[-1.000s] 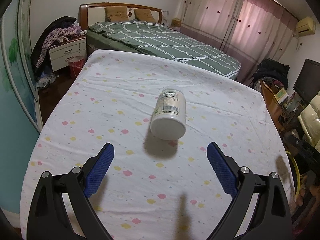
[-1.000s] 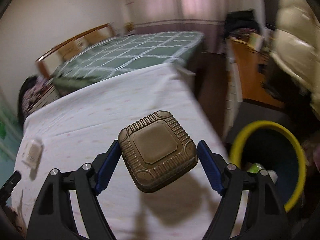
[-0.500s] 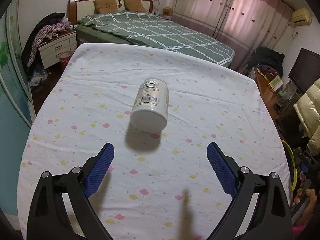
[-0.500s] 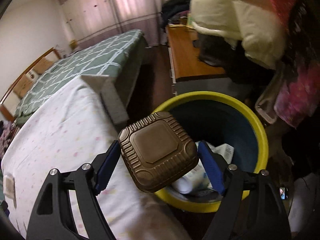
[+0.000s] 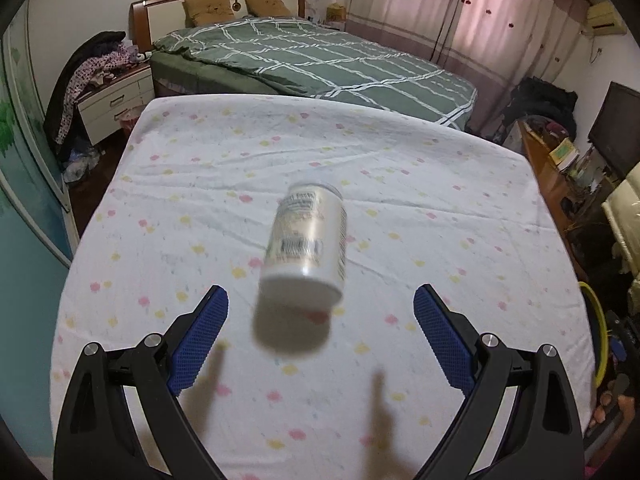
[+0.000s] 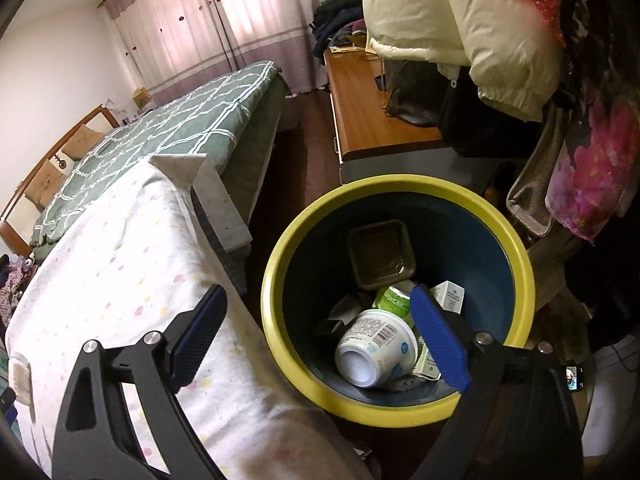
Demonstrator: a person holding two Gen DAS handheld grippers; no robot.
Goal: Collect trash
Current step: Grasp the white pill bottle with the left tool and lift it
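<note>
In the left wrist view a white plastic jar [image 5: 306, 246] with a barcode label lies on its side on the dotted white sheet [image 5: 200, 184], just ahead of my open, empty left gripper [image 5: 320, 332]. In the right wrist view my right gripper [image 6: 318, 330] is open and empty above the yellow-rimmed blue bin [image 6: 516, 256]. The brown ribbed tray [image 6: 380, 254] lies inside the bin against its far wall, with a white cup [image 6: 376, 350], a green-labelled tub [image 6: 394, 298] and a small white box [image 6: 450, 296].
The sheet-covered table's right edge [image 6: 224, 304] runs beside the bin. A green bed [image 5: 320, 60] stands beyond the table. A wooden desk [image 6: 368, 116], a cream jacket [image 6: 472, 20] and hanging clothes crowd the bin's right side. A nightstand [image 5: 116, 100] stands at far left.
My right gripper swung from the table over the bin, opened and let go of the brown tray, which now lies in the bin. My left gripper moved closer to the white jar.
</note>
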